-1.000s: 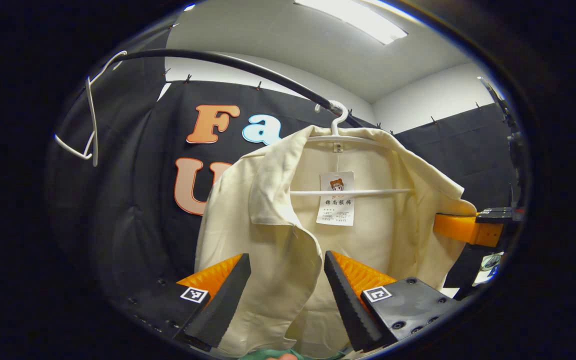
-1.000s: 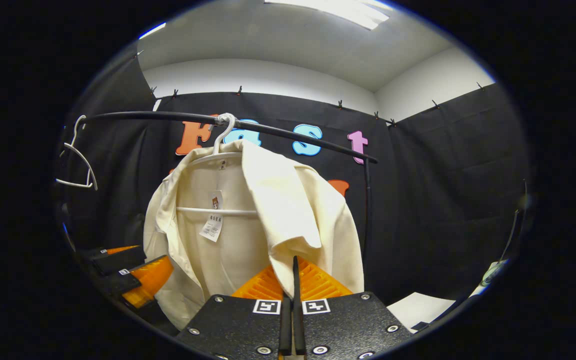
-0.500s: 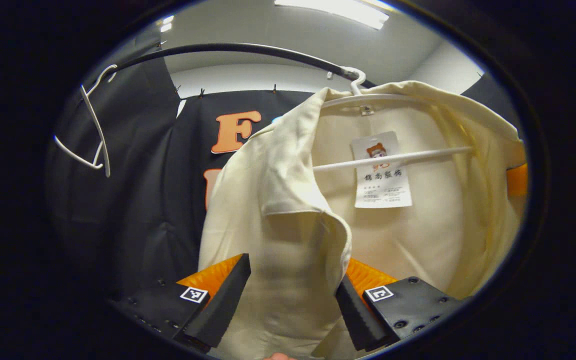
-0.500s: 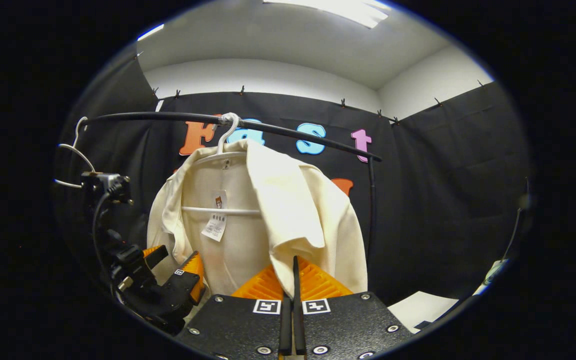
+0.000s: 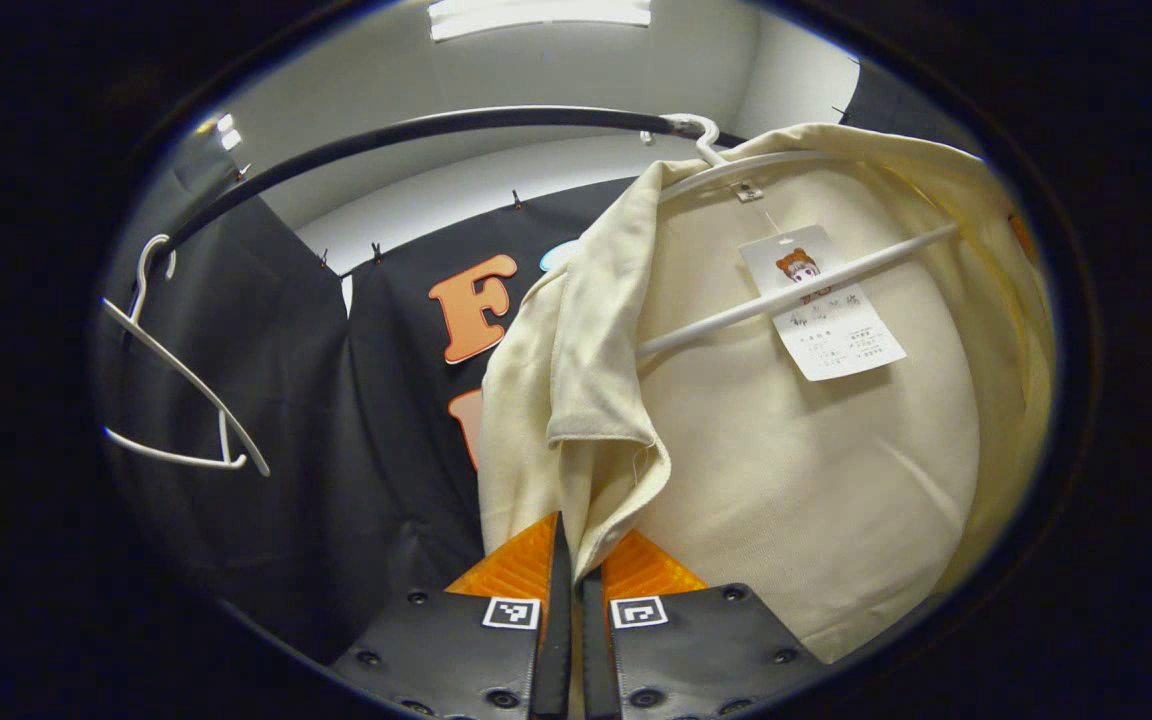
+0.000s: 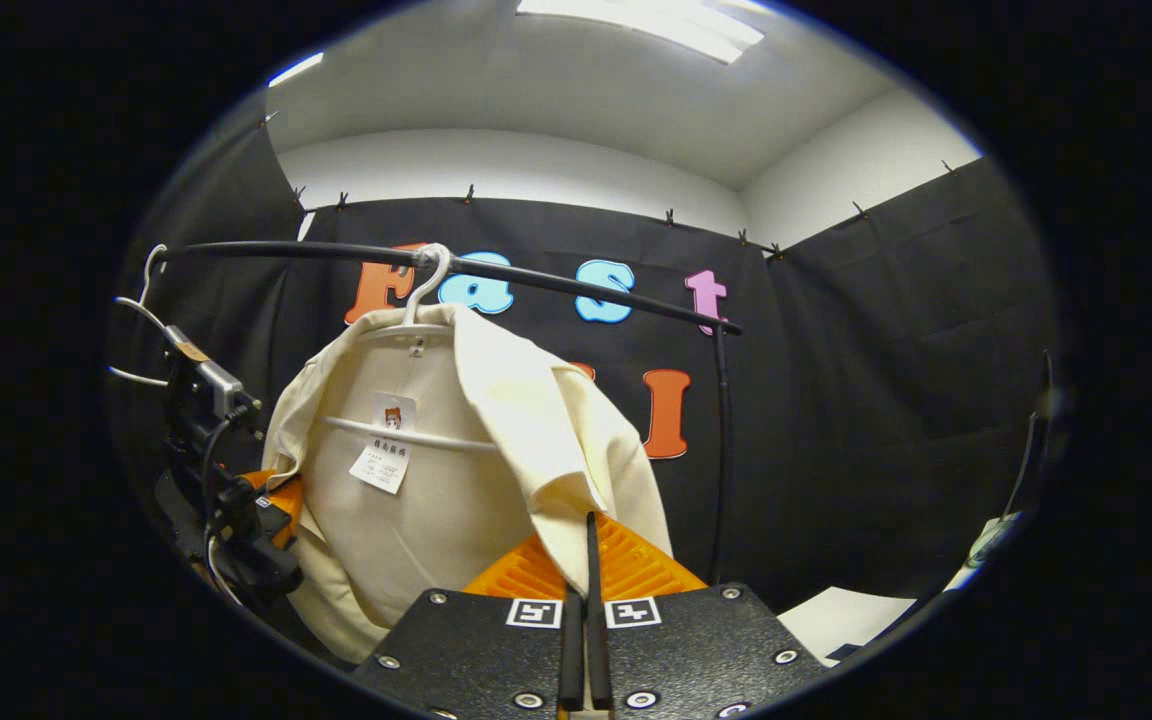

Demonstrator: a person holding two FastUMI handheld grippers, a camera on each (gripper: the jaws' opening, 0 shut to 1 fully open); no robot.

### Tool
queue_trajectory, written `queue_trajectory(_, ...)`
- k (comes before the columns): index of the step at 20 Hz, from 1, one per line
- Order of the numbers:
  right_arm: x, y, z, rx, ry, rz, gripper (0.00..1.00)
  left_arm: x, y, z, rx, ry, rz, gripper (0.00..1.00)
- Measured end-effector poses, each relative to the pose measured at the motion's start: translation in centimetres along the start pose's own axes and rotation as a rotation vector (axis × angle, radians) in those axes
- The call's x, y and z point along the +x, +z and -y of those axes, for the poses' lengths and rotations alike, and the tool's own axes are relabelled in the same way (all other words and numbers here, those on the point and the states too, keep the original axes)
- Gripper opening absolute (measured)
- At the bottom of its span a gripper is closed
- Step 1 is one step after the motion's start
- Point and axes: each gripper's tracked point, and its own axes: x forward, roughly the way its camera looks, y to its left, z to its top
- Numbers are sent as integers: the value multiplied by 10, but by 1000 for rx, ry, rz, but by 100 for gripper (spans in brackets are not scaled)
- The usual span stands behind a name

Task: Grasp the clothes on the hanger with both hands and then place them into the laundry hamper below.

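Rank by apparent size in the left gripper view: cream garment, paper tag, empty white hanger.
1. cream garment, largest by far
2. empty white hanger, wide but thin
3. paper tag, smallest, though nearer the camera

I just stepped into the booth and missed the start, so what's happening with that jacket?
A person is working two handheld grippers on a cream jacket that hangs on a white hanger from a black rail. The left gripper is shut on the jacket's front edge on one side, and the right gripper is shut on the front edge on the other side. The jacket is not yet off the hanger. A second, bare hanger hangs farther along the rail.
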Motion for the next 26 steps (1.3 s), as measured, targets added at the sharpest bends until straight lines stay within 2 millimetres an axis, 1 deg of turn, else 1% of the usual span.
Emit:
queue_trajectory(2,0,16,16,-12,-39,51,1,-1,10,-23,72,43,21,12)
queue_trajectory(4,1,36,28,-45,-67,102,1,-3,21,-47,137,108,44,12)
queue_trajectory(5,2,44,32,-64,-74,125,1,-1,28,-57,175,134,56,12)
queue_trajectory(7,1,65,36,-89,-84,162,1,1,40,-62,245,145,69,12)
queue_trajectory(8,4,75,40,-97,-92,180,1,1,46,-63,253,139,74,12)
queue_trajectory(10,7,85,50,-106,-108,207,1,0,51,-64,225,125,76,12)
queue_trajectory(12,16,99,59,-116,-117,232,1,4,55,-68,204,126,74,12)
queue_trajectory(15,31,114,67,-136,-128,268,0,0,68,-73,178,118,95,12)
queue_trajectory(18,56,123,79,-149,-135,292,1,1,82,-72,155,102,115,12)
queue_trajectory(20,75,117,82,-145,-125,284,0,3,87,-72,144,100,123,12)
queue_trajectory(21,87,107,82,-137,-118,262,0,2,89,-72,141,100,123,10)
queue_trajectory(22,99,91,84,-120,-112,221,0,1,90,-72,137,102,126,12)
queue_trajectory(23,110,73,82,-90,-102,180,1,-1,94,-72,134,105,133,10)
queue_trajectory(24,115,54,83,-57,-97,140,1,-1,97,-73,132,110,139,11)
queue_trajectory(25,115,37,85,-34,-94,110,1,-1,98,-73,130,117,145,11)
queue_trajectory(26,114,25,83,-28,-91,93,1,2,97,-76,129,124,147,11)
